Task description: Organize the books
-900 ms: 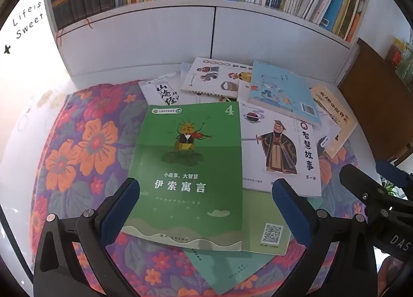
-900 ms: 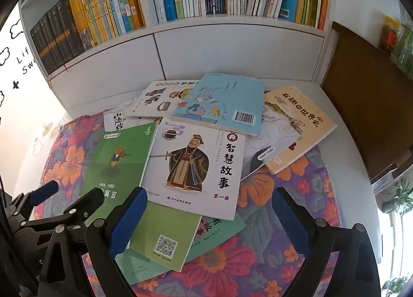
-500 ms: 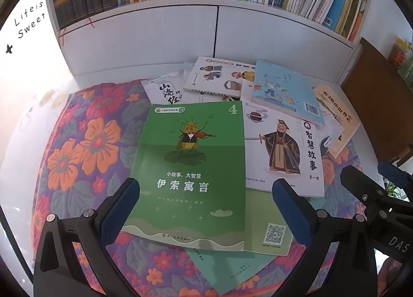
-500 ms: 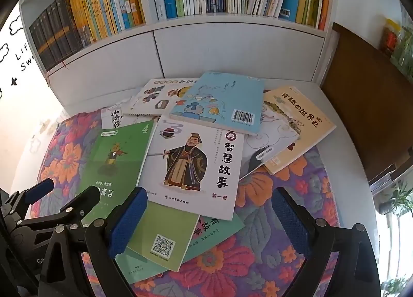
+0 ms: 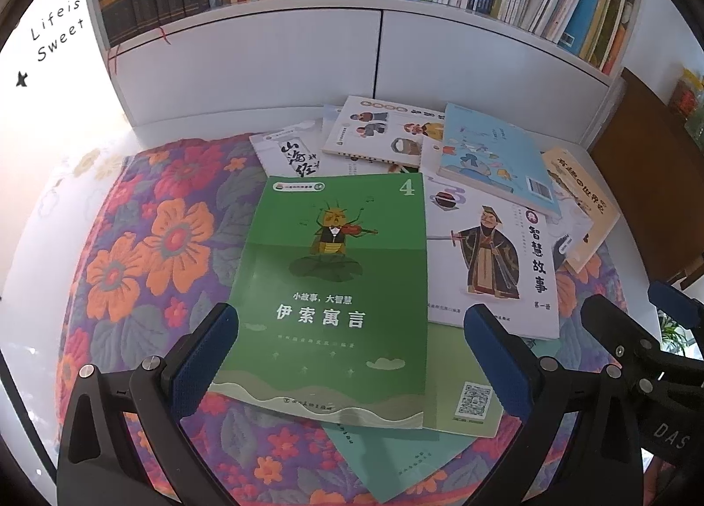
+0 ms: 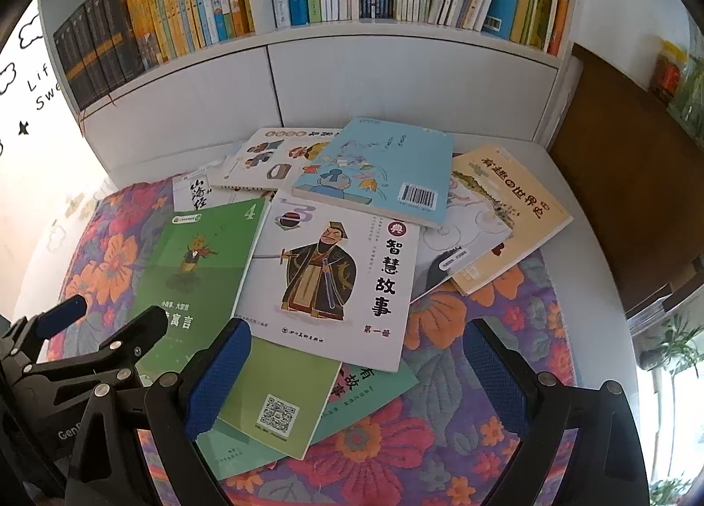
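On the counter [image 5: 625,237], over a flower-patterned quilted cloth [image 5: 145,242] below a white bookshelf [image 5: 378,53]: a loose heap of thin paperbacks.

- Green paperback with a violin-playing insect [image 5: 339,286]: uppermost at the heap's left side, near edge lifting slightly off the cloth. Judged light and floppy; likely to sag if pinched at one corner, so take it at the spine or the raised near edge.
- White paperback with a robed swordsman [image 6: 334,273]: overlaps the green one's right edge. Glossy, probably slippery.
- Pale blue paperback with a barcode [image 6: 383,171]: thicker, stiffer, lying on top toward the far edge.
- Left tool [image 5: 347,356]: jaws wide, empty, hovering over the green paperback's near edge.
- Right tool [image 6: 356,369]: jaws wide, empty, over the swordsman paperback's near edge.
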`<control>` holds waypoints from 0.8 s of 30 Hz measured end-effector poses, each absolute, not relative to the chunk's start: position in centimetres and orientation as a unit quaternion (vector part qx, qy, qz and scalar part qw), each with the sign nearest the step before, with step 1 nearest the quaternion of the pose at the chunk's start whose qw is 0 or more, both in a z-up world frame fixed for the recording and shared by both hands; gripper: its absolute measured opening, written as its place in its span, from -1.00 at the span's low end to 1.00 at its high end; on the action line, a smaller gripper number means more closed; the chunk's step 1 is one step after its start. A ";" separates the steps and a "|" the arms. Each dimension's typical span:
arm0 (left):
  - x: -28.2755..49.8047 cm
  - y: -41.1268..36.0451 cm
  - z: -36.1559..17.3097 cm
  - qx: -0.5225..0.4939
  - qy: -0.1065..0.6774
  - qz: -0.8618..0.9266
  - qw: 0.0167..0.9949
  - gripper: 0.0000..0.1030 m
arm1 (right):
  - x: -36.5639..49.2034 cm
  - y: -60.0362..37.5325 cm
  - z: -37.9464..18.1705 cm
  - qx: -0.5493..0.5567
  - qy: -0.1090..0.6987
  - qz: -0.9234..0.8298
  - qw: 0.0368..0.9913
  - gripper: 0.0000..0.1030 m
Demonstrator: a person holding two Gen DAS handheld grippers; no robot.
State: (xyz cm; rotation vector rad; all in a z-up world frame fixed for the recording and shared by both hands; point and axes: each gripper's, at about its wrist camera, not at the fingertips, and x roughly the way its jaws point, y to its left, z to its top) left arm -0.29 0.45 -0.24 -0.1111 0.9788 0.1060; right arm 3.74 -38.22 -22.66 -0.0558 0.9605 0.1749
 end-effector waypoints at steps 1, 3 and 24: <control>-0.3 0.5 -0.2 -0.053 0.469 0.052 0.880 0.99 | 3.7 -38.2 -22.6 -0.027 0.461 0.084 0.883 0.87; -0.3 0.6 -0.1 -0.052 0.469 0.053 0.880 0.99 | 3.7 -38.1 -22.6 -0.026 0.461 0.084 0.883 0.87; -0.3 0.7 0.1 -0.052 0.469 0.057 0.880 0.99 | 3.6 -38.0 -22.6 -0.025 0.463 0.081 0.883 0.87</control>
